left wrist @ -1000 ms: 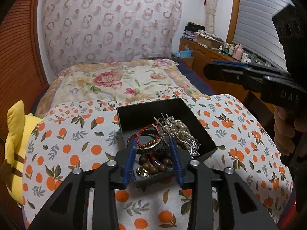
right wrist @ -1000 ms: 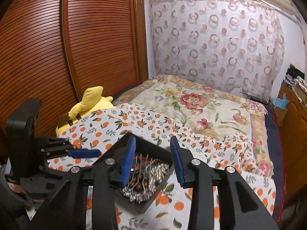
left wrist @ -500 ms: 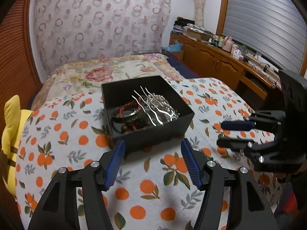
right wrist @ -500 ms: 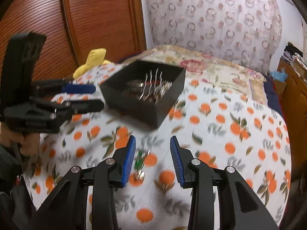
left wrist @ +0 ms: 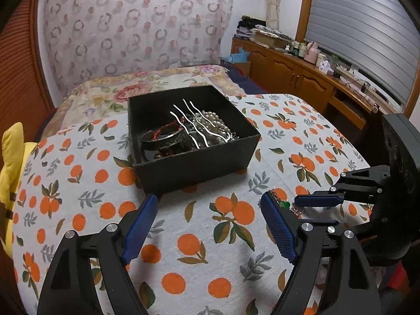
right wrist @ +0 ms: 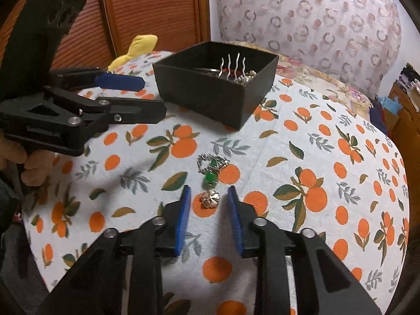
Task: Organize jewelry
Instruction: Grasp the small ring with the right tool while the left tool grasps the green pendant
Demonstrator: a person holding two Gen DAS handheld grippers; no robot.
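A black open box (left wrist: 199,161) (right wrist: 210,97) stands on the orange-print cloth, holding a silver hair comb (left wrist: 194,122), pearls, a dark bangle (left wrist: 162,141) and beads. A green-stone pendant with silver chain (right wrist: 211,169) and a small gold flower piece (right wrist: 210,199) lie loose on the cloth. My right gripper (right wrist: 208,197) is open and low, its blue pads on either side of the gold piece. It also shows in the left wrist view (left wrist: 319,208). My left gripper (left wrist: 210,207) is open and empty, just in front of the box, and shows in the right wrist view (right wrist: 141,97).
The cloth covers a rounded table (left wrist: 78,183) whose edges fall away left and right. A yellow plush toy (left wrist: 11,152) sits at the left edge. A bed (left wrist: 147,84) lies behind, wooden cabinets (left wrist: 294,76) at the right, a slatted wardrobe door (right wrist: 147,8) beyond the box.
Both grippers have pulled back from the box. The right gripper has dropped to the cloth and now straddles the gold piece. The left gripper has opened wider.
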